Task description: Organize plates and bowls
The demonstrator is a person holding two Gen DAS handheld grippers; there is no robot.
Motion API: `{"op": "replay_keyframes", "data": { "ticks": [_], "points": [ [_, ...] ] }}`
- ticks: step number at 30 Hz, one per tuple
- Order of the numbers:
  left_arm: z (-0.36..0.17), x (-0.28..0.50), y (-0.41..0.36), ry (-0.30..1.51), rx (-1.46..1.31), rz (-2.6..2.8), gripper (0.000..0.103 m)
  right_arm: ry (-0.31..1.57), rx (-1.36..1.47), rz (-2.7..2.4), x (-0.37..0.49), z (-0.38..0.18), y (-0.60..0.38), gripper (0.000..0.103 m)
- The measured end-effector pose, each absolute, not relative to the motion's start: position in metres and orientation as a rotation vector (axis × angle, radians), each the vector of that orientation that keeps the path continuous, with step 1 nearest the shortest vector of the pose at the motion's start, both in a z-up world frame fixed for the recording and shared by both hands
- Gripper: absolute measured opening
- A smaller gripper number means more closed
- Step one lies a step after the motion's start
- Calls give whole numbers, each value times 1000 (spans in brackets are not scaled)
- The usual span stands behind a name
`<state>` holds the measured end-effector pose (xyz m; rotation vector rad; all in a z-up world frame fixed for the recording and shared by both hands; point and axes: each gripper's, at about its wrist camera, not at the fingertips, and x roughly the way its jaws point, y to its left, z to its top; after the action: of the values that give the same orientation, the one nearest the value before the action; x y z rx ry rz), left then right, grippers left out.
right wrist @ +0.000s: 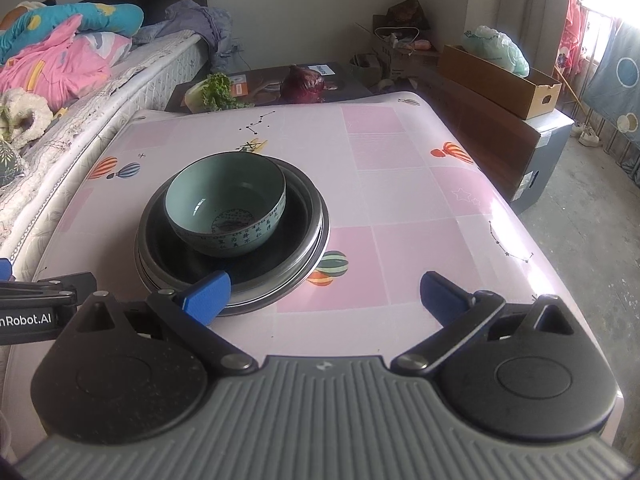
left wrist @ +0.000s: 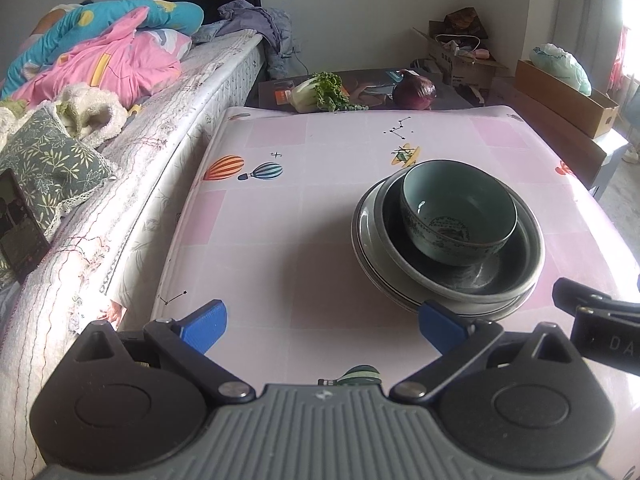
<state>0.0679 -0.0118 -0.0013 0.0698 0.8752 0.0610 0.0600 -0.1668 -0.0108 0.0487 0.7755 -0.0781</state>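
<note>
A teal patterned bowl (left wrist: 458, 210) sits inside a dark grey deep plate (left wrist: 508, 276), which rests on a lighter plate (left wrist: 362, 236) on the pink table (left wrist: 280, 220). My left gripper (left wrist: 322, 324) is open and empty, just in front of and to the left of the stack. In the right wrist view the bowl (right wrist: 226, 208) sits in the dark plate (right wrist: 304, 204). My right gripper (right wrist: 324, 296) is open and empty; its left blue fingertip (right wrist: 208, 292) overlaps the stack's near rim, whether touching I cannot tell.
A bed (left wrist: 120, 152) with bedding runs along the table's left side. Beyond the far edge lie a leafy cabbage (left wrist: 316, 92) and a red cabbage (left wrist: 414, 90). Cardboard boxes (right wrist: 504, 80) and a wooden cabinet (right wrist: 492, 128) stand to the right. The other gripper's body shows at the frame edge (left wrist: 600, 320).
</note>
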Motion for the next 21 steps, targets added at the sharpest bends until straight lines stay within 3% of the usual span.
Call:
{"op": "replay_keyframes", "data": {
  "ticks": [21],
  "points": [
    [1,71,-12,937,58,39,103,783,26,-76,59,-9,-166,102]
  ]
}}
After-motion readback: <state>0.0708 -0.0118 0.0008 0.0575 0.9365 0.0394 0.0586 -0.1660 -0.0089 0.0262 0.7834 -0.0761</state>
